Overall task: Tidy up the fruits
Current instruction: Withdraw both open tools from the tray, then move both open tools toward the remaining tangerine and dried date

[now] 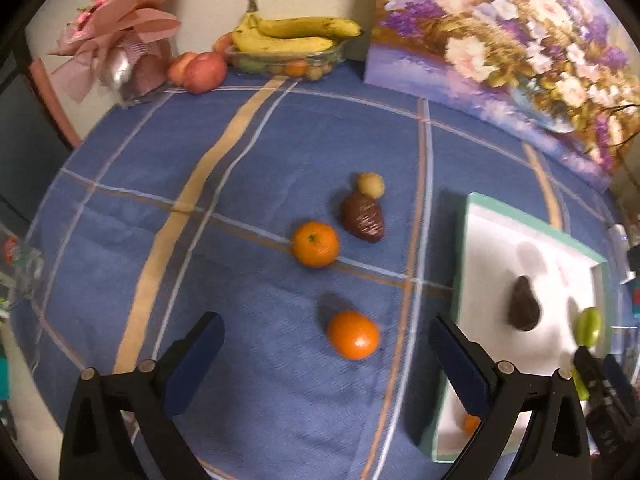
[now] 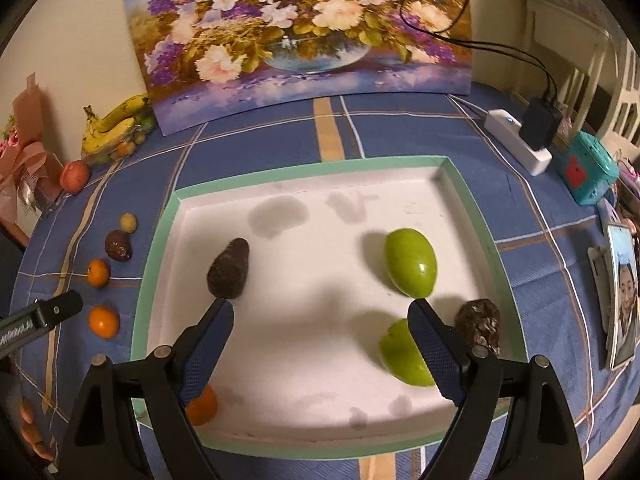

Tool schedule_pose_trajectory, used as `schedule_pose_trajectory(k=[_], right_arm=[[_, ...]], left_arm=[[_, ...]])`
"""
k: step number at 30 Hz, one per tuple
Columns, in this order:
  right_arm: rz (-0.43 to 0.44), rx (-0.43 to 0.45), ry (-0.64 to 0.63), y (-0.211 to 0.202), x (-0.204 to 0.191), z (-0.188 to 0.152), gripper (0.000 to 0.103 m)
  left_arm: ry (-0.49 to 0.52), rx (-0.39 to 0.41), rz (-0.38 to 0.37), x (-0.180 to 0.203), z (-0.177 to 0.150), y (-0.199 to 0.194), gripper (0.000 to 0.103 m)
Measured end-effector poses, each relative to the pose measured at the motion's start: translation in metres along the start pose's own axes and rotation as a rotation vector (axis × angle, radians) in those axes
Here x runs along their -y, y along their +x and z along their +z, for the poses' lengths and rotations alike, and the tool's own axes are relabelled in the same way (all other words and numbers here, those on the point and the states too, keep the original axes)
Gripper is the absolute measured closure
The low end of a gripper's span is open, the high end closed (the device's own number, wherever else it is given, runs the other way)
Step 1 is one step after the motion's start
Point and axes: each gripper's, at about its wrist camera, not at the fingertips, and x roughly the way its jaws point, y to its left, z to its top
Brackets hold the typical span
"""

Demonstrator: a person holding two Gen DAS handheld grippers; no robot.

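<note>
A white tray with a green rim lies on the blue checked cloth. It holds a dark pear-shaped fruit, two green fruits, a knobbly brown fruit and an orange in its near left corner. My right gripper hovers open above the tray with nothing between its fingers. Left of the tray, two oranges, a dark brown fruit and a small yellowish fruit sit on the cloth. My left gripper is open just above the nearer orange.
A flower painting leans against the back wall. Bananas in a clear container, apples and a wrapped bouquet stand at the back left. A power strip, a teal box and a photo frame lie right of the tray.
</note>
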Motion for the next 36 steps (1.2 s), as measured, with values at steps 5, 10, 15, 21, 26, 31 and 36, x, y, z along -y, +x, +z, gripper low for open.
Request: schedule_pose_trajectory(k=[5, 10, 15, 21, 26, 31, 36], right_arm=[[0.012, 0.002, -0.016, 0.003, -0.007, 0.001, 0.014], [0.000, 0.015, -0.053, 0.006, -0.016, 0.004, 0.014], [0.014, 0.006, -0.076, 0.011, -0.029, 0.009, 0.014], [0.047, -0.031, -0.094, 0.016, -0.048, 0.018, 0.014], [0.148, -0.077, -0.091, 0.021, -0.069, 0.029, 0.014], [0.187, -0.055, -0.107, 0.018, -0.093, 0.046, 0.014], [0.233, -0.042, -0.079, 0.021, -0.109, 0.063, 0.014]], left_arm=[[-0.020, 0.016, -0.004, -0.005, 0.010, -0.001, 0.000], [-0.033, 0.030, 0.037, -0.019, 0.017, 0.005, 0.000], [-0.058, 0.086, 0.021, -0.038, 0.023, 0.005, 0.000], [-0.157, 0.108, -0.075, -0.067, 0.035, 0.006, 0.000], [-0.186, 0.130, -0.076, -0.083, 0.044, 0.003, 0.000], [-0.215, 0.135, -0.096, -0.101, 0.049, 0.001, 0.000], [-0.276, 0.073, -0.070, -0.120, 0.048, 0.016, 0.000]])
